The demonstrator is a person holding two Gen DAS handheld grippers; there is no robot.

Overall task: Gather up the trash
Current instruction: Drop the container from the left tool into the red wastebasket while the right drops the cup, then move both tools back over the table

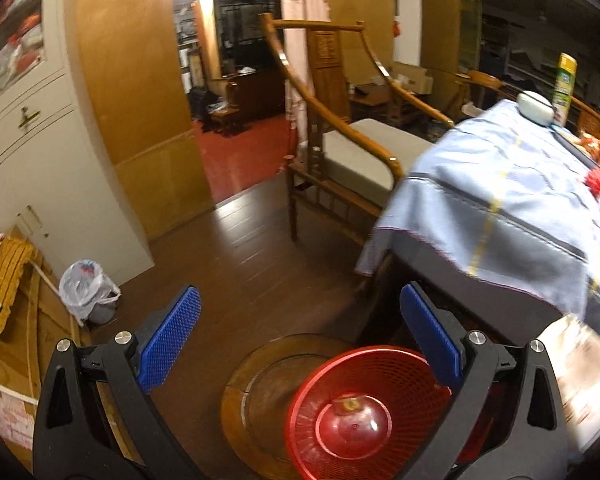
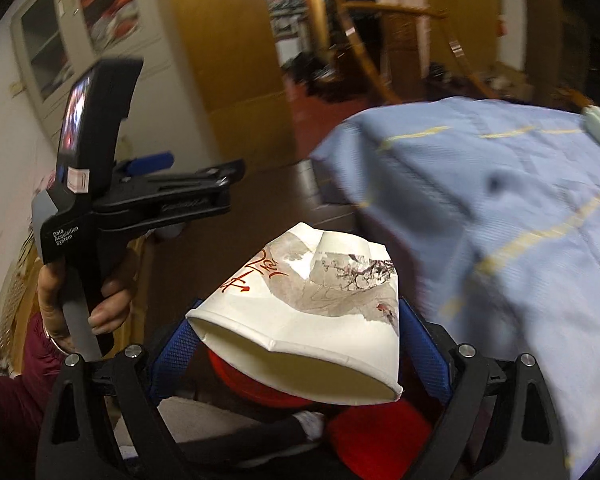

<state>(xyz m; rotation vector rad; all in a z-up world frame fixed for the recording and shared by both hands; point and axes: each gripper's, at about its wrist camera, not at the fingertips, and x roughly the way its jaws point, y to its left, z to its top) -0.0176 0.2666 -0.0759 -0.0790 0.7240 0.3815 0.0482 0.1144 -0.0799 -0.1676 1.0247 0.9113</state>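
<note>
A red mesh trash basket (image 1: 364, 412) stands on the floor below my left gripper (image 1: 300, 344), which is open and empty, its blue pads wide apart above the basket and a round wooden stool. My right gripper (image 2: 296, 320) is shut on a crumpled white paper cup (image 2: 312, 312) with red writing and a branch print, held above the red basket (image 2: 260, 384). The cup's blurred edge shows at the right of the left wrist view (image 1: 580, 364). The left gripper's body (image 2: 112, 184), held by a hand, shows at the left of the right wrist view.
A table with a blue cloth (image 1: 512, 208) stands right, bearing a yellow can (image 1: 565, 88), a white dish and fruit. A wooden armchair (image 1: 340, 152) stands behind it. A white plastic bag (image 1: 86, 290) sits by a cabinet at left. A doorway opens to a red floor.
</note>
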